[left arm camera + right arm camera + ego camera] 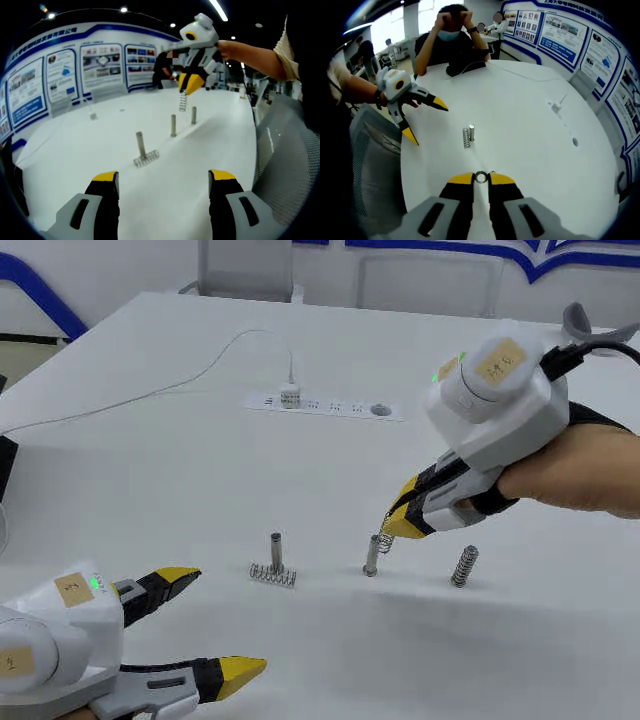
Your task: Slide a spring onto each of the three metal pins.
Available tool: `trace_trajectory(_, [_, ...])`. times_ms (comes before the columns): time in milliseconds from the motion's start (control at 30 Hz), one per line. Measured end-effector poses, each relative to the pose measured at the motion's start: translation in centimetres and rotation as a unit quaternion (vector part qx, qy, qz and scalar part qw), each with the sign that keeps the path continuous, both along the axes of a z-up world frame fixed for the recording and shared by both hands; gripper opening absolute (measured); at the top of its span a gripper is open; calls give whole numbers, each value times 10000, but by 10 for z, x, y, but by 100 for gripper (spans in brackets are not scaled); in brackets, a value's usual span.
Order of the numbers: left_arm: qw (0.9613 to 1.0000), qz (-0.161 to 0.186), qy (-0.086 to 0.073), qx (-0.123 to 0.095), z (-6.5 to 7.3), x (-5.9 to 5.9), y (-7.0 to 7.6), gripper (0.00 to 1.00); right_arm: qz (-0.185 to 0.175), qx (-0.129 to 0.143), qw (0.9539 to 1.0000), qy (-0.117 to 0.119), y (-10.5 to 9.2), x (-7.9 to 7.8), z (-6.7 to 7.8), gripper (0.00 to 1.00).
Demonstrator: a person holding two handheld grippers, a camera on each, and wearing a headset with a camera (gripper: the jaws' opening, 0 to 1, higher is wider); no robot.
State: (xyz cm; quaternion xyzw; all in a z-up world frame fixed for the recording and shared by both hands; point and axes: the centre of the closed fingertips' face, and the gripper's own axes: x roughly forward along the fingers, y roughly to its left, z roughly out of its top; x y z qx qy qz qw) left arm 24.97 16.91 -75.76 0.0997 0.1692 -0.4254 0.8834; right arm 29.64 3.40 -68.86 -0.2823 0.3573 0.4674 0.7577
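The right gripper (392, 527) is pinching a spring (384, 540) by its upper coils, jaws pressing nearly together, just beside the top of the middle pin (371, 558). Lowering it skewed is risking snagging a coil on the pin's rim and flicking it free. The left gripper (225, 620) is hovering spread wide, gripping nothing. Beyond, a loose spring (273, 574) is lying against the left pin (276, 548), and a third spring (464, 566) is sitting on the right pin (471, 551).
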Motion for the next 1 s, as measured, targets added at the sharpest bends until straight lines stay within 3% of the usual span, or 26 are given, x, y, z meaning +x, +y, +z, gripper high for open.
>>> trace_trajectory(433, [10000, 15, 4, -4, -1, 0, 0, 74, -74, -57, 10000, 8, 0, 18, -4, 12])
trace_trajectory(1000, [10000, 53, 33, 2, -4, 0, 4, 74, -129, -173, 9997, 143, -2, 24, -20, 12])
